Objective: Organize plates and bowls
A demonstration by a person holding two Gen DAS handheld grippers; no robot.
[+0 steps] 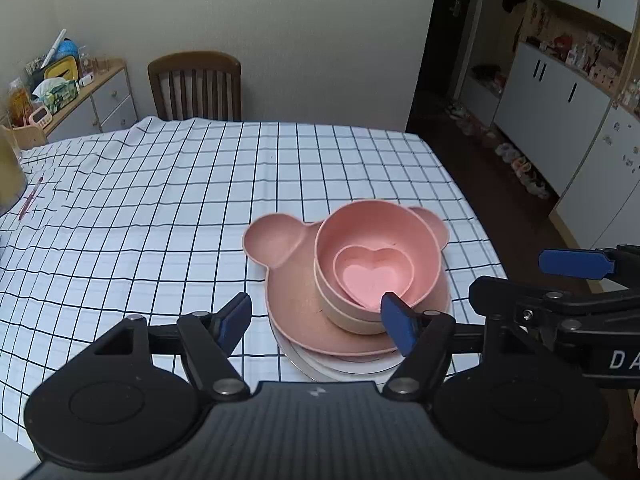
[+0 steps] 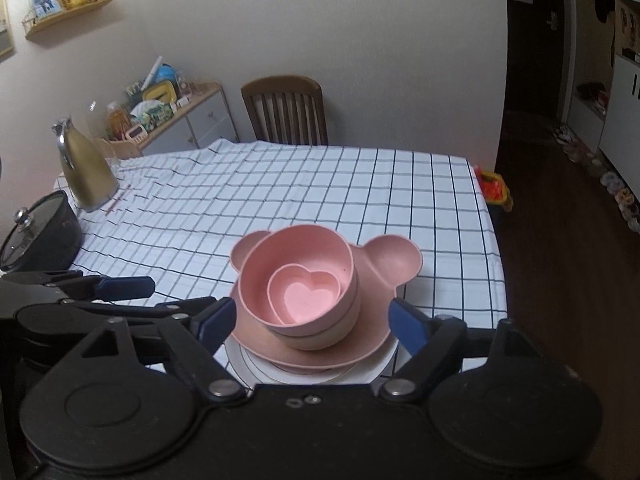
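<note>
Pink stack — heart bowl [image 2: 306,300] in round bowl [image 2: 298,280] on bear plate [image 2: 384,264] — sits just ahead of right gripper [image 2: 312,320] and left gripper [image 1: 316,320]; both w/ fingers spread apart, empty.

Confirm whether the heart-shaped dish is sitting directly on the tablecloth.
No. The heart-shaped dish sits nested inside the pink bowl, which is stacked on the bear-shaped plate.

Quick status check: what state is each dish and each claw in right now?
heart dish: upright, nested in pink bowl
pink bowl: nested in beige bowl
beige bowl: on bear plate
bear plate: atop white plates
white plates: stacked on table
left claw: open, empty
right claw: open, empty
</note>
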